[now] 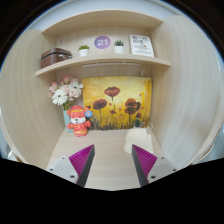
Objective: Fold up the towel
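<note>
My gripper (113,162) is open, its two magenta pads (82,160) wide apart with only bare tabletop between them. A pale whitish shape (129,143), possibly the towel's edge, lies on the light table (110,150) just ahead of the right finger. I cannot tell what it is for sure. No cloth is held or touched by the fingers.
Beyond the fingers, a poppy painting (117,103) leans against the back wall. A small red and white toy figure (78,122) and a vase of flowers (64,95) stand to its left. Above, a wooden shelf (100,62) carries a dark box, small plants and a picture frame.
</note>
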The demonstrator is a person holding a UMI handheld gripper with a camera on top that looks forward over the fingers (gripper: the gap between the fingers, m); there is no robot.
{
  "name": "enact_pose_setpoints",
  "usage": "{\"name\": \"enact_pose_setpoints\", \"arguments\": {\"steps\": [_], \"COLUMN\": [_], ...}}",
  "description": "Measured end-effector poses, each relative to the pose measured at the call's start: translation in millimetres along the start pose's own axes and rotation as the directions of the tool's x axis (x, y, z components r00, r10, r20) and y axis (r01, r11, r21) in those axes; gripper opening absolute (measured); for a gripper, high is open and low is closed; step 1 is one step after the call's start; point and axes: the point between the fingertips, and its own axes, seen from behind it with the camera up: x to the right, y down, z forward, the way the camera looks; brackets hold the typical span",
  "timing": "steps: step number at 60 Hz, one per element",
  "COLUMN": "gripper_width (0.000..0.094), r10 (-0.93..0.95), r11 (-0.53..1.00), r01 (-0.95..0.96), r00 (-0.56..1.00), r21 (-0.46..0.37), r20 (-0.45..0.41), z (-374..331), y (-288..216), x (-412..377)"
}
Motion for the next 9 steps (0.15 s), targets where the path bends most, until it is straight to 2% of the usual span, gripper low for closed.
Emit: {"name": "enact_pose_setpoints", "arguments": {"steps": [9], "gripper_width": [0.0739], "r10": [-0.011], "r11": [1.000], "r01": [0.011], "r00": [1.000], "r21": [-0.011], "r20": [-0.003], "z": [-16.8], "y": [11.3], "x": [-8.0]}}
